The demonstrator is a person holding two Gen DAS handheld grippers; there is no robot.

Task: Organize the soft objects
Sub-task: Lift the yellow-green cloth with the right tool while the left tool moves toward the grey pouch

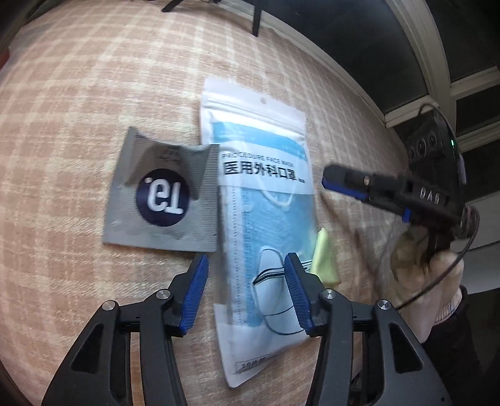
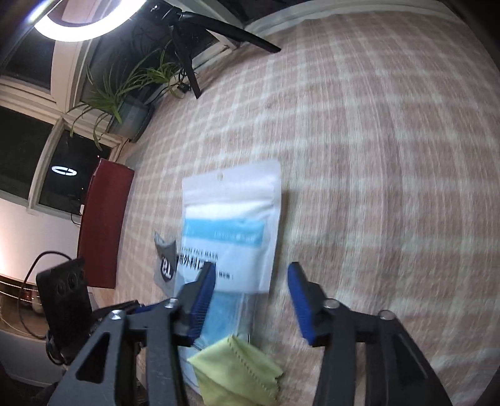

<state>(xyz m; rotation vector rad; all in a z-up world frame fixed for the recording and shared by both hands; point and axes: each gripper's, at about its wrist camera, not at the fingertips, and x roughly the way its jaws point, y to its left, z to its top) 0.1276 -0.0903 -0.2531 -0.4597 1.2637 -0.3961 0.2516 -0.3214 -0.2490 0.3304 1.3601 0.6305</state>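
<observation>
A white pouch of blue face masks (image 1: 262,200) lies flat on the pink checked cloth (image 1: 78,109). A grey sachet with a dark round logo (image 1: 162,193) lies against its left edge. A yellow-green wiping cloth (image 1: 325,259) peeks out from under its right edge. My left gripper (image 1: 245,293) stands open above the pouch's lower part, pads clear of it. In the right wrist view my right gripper (image 2: 251,299) is open over the pouch (image 2: 231,225), with the yellow-green cloth (image 2: 240,368) just below and the sachet (image 2: 165,259) to the left. The right gripper's fingers (image 1: 347,184) show in the left wrist view.
A red box (image 2: 104,228) stands at the cloth's left edge in the right wrist view. A potted plant (image 2: 125,103), a tripod leg (image 2: 190,71) and a ring light (image 2: 84,22) are at the back by dark windows. A gloved hand (image 1: 422,265) holds the right gripper.
</observation>
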